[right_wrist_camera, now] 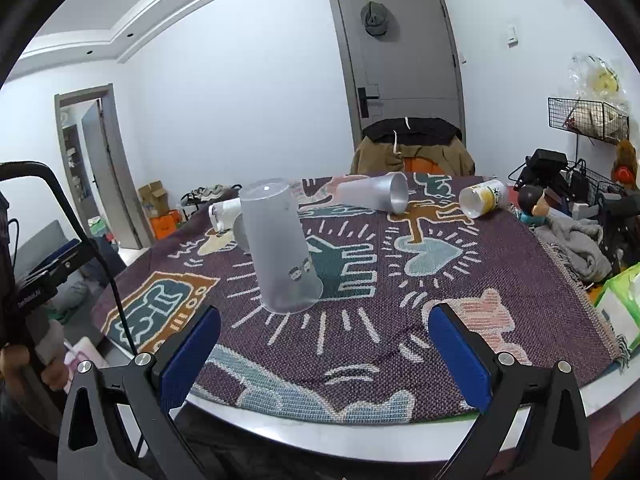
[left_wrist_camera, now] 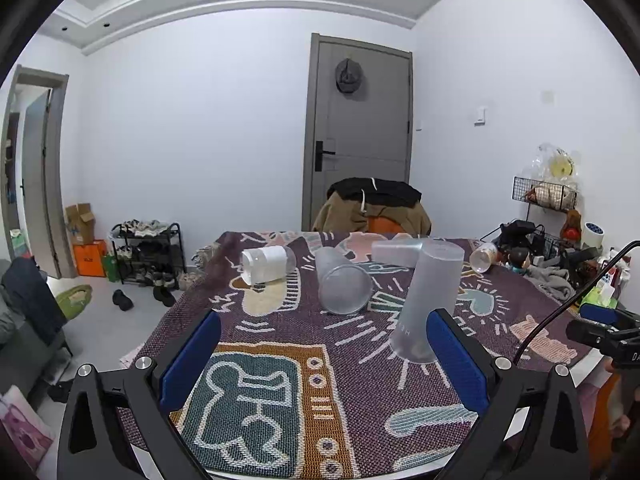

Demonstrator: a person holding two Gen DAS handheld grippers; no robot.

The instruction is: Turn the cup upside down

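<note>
A frosted translucent cup [left_wrist_camera: 426, 300] stands mouth down on the patterned cloth, just beyond my left gripper's right finger [left_wrist_camera: 456, 360]; it also shows in the right wrist view [right_wrist_camera: 278, 252], ahead and left of centre. My left gripper [left_wrist_camera: 324, 356] is open and empty, above the table's near edge. My right gripper [right_wrist_camera: 324, 356] is open and empty, a little back from the cup. Other cups lie on their sides: a frosted one [left_wrist_camera: 342, 280], another frosted one [right_wrist_camera: 372, 194], a white-lined one [left_wrist_camera: 266, 264] and a small yellow-labelled one [right_wrist_camera: 484, 198].
The patterned cloth [right_wrist_camera: 440, 312] covers a round table with a white rim [right_wrist_camera: 360, 440]. Clutter, a grey cloth [right_wrist_camera: 576, 244] and a green tissue box [right_wrist_camera: 624, 304] sit at the right. A chair with jackets [left_wrist_camera: 372, 208] stands behind the table.
</note>
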